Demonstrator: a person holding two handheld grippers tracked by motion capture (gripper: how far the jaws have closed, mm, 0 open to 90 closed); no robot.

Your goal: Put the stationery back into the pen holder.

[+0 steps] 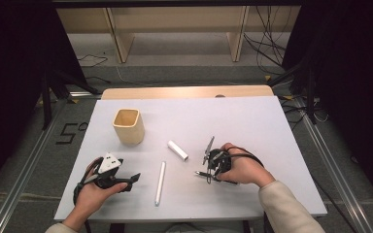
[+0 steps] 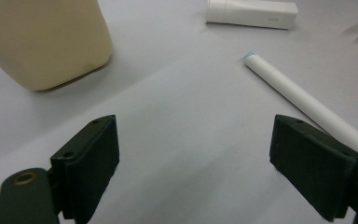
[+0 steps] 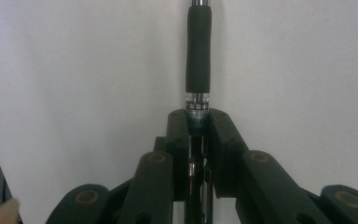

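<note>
A black pen [image 3: 198,51] with a rubber grip sticks straight out from between the jaws of my right gripper [image 3: 199,116], which is shut on its barrel. In the high view that gripper [image 1: 212,166] lies right of centre, and the pen's tip [image 1: 197,173] points left. My left gripper [image 1: 128,180] rests near the table's front left, open with nothing between its fingers [image 2: 91,161]. A long white pen [image 1: 160,183] lies just to its right, close to the right jaw in the left gripper view [image 2: 303,100]. A short white cap [image 1: 178,150] lies beyond it.
A cream square cup [image 1: 128,125] stands upright at the left of the white table [image 1: 252,121], ahead of my left gripper. A wooden shelf frame [image 1: 175,24] and loose cables lie on the floor beyond the table's far edge.
</note>
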